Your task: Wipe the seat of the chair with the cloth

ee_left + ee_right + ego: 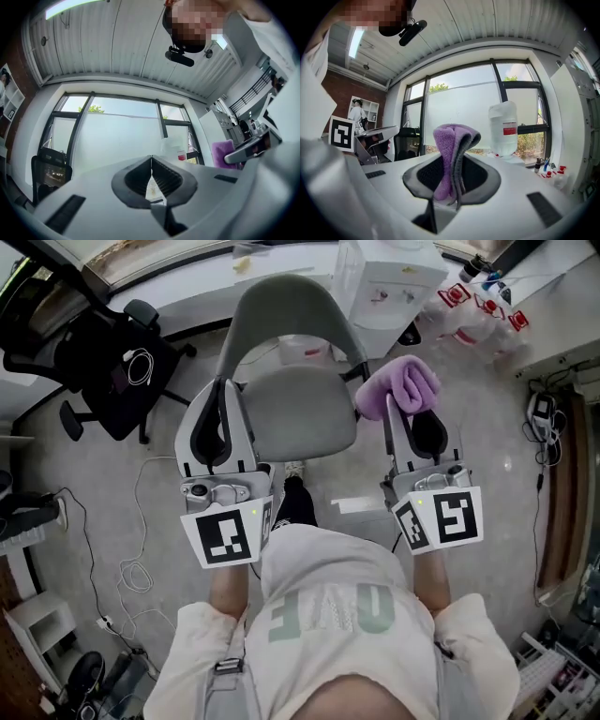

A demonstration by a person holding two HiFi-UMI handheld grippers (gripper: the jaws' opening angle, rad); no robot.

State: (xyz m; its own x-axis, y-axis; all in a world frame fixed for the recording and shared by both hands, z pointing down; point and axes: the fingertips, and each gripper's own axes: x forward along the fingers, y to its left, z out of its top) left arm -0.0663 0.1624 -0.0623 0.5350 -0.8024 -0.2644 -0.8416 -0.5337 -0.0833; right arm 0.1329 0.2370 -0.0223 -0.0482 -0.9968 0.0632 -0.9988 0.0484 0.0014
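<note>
The grey chair stands in front of me in the head view, its seat (pixel 302 414) bare and its backrest (pixel 286 307) beyond. A purple cloth (pixel 405 387) is bunched in my right gripper (pixel 401 407), which is shut on it just right of the seat's edge. In the right gripper view the cloth (pixel 452 147) stands folded between the jaws. My left gripper (pixel 223 390) is held over the seat's left edge. In the left gripper view its jaws (pixel 151 164) meet with nothing between them. Both grippers tilt upward toward a window.
A black office chair (pixel 108 371) stands at the left. Cables (pixel 139 570) lie on the floor beside my left arm. A white container (pixel 389 282) and red-capped bottles (pixel 480 307) sit behind the chair. A large clear jug (pixel 503 127) shows in the right gripper view.
</note>
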